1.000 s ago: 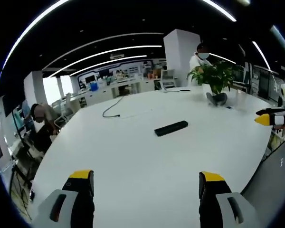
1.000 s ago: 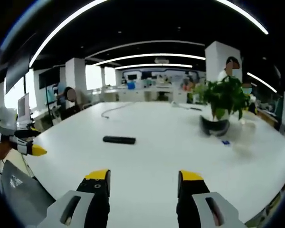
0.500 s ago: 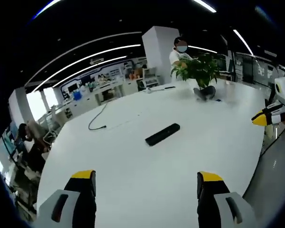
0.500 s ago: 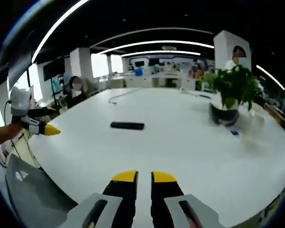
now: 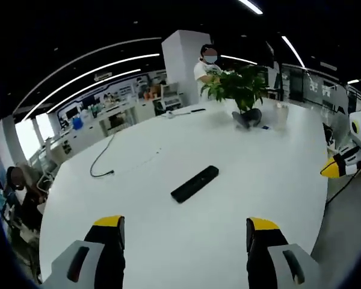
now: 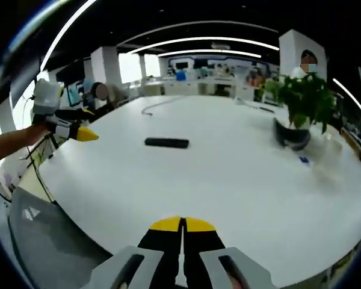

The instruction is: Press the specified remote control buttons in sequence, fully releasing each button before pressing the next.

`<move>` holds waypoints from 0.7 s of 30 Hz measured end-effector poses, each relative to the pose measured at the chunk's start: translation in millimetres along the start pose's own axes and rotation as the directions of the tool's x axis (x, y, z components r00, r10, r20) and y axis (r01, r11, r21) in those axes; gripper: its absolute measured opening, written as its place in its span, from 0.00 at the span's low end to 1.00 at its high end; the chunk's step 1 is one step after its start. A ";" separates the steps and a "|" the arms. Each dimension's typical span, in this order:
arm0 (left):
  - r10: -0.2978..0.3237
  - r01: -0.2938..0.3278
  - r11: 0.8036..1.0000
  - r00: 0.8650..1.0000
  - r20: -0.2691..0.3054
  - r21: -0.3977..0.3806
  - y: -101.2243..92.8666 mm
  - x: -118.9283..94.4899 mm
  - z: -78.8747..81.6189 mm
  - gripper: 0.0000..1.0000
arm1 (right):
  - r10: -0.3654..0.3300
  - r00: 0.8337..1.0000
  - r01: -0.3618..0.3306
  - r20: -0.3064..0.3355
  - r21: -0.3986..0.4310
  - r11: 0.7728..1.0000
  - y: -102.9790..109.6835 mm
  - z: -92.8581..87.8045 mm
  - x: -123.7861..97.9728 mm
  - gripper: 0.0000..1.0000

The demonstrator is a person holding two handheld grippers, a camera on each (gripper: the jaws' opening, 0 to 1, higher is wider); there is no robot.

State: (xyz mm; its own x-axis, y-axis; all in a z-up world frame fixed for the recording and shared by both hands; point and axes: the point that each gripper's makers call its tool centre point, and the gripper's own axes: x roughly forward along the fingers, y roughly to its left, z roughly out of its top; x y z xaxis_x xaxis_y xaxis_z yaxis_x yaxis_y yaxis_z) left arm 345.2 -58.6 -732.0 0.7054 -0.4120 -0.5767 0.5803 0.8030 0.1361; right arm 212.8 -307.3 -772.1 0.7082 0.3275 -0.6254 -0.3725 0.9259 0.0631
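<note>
Right gripper point(image 6: 182, 224) jaws together; cable point(image 5: 102, 161) beyond remote point(image 5: 195, 183).

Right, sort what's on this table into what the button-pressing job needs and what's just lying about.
For the job:
- remote control, lying flat mid-table, untouched
- right gripper, jaws closed together
- left gripper, jaws wide apart

Just lying about:
- potted plant near the table's far side
- black cable trailing across the white table
- small blue item beside the plant

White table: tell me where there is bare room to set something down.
Most of the white table is bare: the wide stretch between the remote control and the near edge, and the span between remote and potted plant. Things gather at the far end: the plant and a black cable.
</note>
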 end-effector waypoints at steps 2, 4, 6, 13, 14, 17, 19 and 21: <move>-0.019 0.019 1.000 1.000 -0.007 0.025 -0.9 9.4 4.0 0.86 | -0.002 1.000 0.001 -0.004 -0.009 1.000 0.2 -0.9 -0.1 0.00; -0.034 0.034 0.998 0.999 -0.015 0.049 -1.8 16.5 7.1 0.86 | -0.001 1.000 0.001 -0.010 -0.009 1.000 0.1 -1.6 0.0 0.00; -0.054 0.055 0.996 0.998 -0.021 0.070 -3.3 24.5 10.5 0.86 | -0.002 1.000 0.001 -0.014 -0.006 1.000 -0.5 -2.2 0.0 0.00; -0.102 0.115 0.980 0.991 -0.085 0.161 -0.1 52.8 11.3 0.85 | 0.008 0.999 -0.008 -0.033 -0.005 1.000 1.5 -4.9 1.2 0.00; -0.106 0.121 0.978 0.990 -0.091 0.168 0.6 56.1 11.5 0.84 | 0.007 0.999 -0.007 -0.037 -0.005 1.000 1.5 -5.5 1.3 0.00; -0.112 0.131 0.974 0.988 -0.111 0.184 4.1 66.1 9.8 0.84 | 0.001 0.999 -0.001 -0.039 -0.005 1.000 0.1 -5.8 1.5 0.00; -0.121 0.145 0.970 0.984 -0.133 0.193 5.6 74.2 7.2 0.83 | -0.007 0.999 0.007 -0.035 -0.007 1.000 -1.6 -5.3 1.3 0.00; -0.127 0.155 0.968 0.981 -0.146 0.198 7.5 82.5 6.0 0.82 | -0.002 0.999 0.002 -0.050 -0.001 1.000 -1.0 -7.3 2.1 0.00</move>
State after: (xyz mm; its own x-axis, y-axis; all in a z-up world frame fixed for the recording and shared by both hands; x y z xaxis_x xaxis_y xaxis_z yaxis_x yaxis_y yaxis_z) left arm 410.2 -89.2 -773.7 0.5592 -0.4434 -0.7005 0.7513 0.6282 0.2021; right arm 210.3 -308.9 -779.1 0.6784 0.3156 -0.6634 -0.3713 0.9265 0.0611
